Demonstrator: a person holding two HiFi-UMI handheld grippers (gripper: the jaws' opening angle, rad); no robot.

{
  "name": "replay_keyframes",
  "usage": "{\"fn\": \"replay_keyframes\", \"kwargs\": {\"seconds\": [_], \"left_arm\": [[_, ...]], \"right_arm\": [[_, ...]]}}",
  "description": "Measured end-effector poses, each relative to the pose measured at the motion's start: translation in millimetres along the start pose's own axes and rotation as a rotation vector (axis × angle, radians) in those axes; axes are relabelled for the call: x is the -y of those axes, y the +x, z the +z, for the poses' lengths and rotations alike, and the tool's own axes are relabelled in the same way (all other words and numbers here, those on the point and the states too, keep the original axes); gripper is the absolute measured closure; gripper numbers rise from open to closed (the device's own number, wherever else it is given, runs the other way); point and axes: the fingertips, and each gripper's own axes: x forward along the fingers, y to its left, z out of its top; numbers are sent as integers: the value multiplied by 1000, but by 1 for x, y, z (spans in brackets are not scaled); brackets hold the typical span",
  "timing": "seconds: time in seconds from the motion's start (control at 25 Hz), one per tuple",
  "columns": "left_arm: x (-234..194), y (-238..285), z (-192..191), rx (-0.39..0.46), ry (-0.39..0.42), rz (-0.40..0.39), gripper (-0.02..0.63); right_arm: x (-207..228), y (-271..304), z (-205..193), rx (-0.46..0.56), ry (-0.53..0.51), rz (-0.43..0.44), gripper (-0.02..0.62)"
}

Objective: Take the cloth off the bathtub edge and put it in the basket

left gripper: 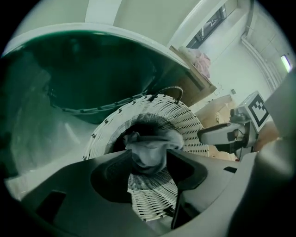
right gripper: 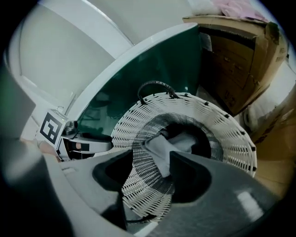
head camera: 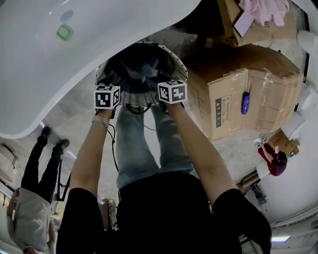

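A white woven basket (head camera: 140,99) stands on the floor beside the bathtub (head camera: 74,49). Both grippers hang over its mouth, marker cubes side by side. In the left gripper view the grey cloth (left gripper: 149,149) sags between the tips of my left gripper (left gripper: 147,162), whose jaws stand apart, and hangs down into the basket (left gripper: 187,121). In the right gripper view my right gripper (right gripper: 152,167) is open, and the cloth (right gripper: 169,147) lies beyond its jaws inside the basket (right gripper: 222,132). From the head view the cloth (head camera: 139,67) is a dark heap in the basket.
The tub's green outer wall (right gripper: 152,74) rises right behind the basket. Large cardboard boxes (head camera: 248,94) stand to the right, one with a pink cloth (head camera: 263,10) on top. A person (head camera: 35,198) stands at the left, and my own legs are close below the basket.
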Motion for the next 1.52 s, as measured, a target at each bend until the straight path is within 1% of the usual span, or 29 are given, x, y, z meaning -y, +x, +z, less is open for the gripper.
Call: {"fn": "replay_keyframes", "kwargs": {"seconds": [0.12, 0.32, 0.56, 0.64, 0.68, 0.76, 0.8, 0.88, 0.92, 0.96, 1.0, 1.04, 1.12, 1.28, 1.52], "left_arm": [[2, -2, -1, 4, -2, -3, 339], [6, -8, 5, 14, 0, -6, 314], [12, -27, 13, 38, -8, -9, 310], [17, -38, 18, 49, -9, -16, 311], [20, -45, 21, 60, -7, -21, 316], [27, -62, 28, 83, -6, -32, 334], [31, -71, 32, 97, -7, -36, 357], [38, -91, 40, 125, -5, -34, 432], [41, -101, 44, 137, -2, -28, 487], [44, -110, 47, 148, 0, -24, 551], [48, -120, 50, 157, -1, -25, 583], [52, -129, 51, 167, -4, -29, 591], [59, -146, 51, 192, -10, -32, 591], [68, -184, 54, 245, -7, -12, 592], [84, -251, 69, 332, -34, -1, 592]], "right_arm": [[-4, -1, 2, 2, -3, 6, 347], [-8, -6, 9, 0, -18, 7, 347], [-18, -20, 14, 2, -43, 11, 347], [-27, -29, 16, 0, -56, 24, 348], [-34, -33, 19, 1, -65, 34, 359], [-48, -45, 28, 15, -90, 53, 411], [-56, -52, 33, 25, -103, 59, 434], [-72, -66, 44, 48, -128, 73, 472], [-79, -72, 49, 58, -140, 81, 499], [-87, -78, 54, 67, -152, 91, 534], [-96, -84, 58, 74, -162, 105, 576], [-105, -90, 62, 78, -171, 123, 598], [-125, -101, 65, 81, -194, 155, 598], [-155, -128, 75, 102, -243, 176, 598], [-198, -173, 95, 168, -269, 222, 600]]}}
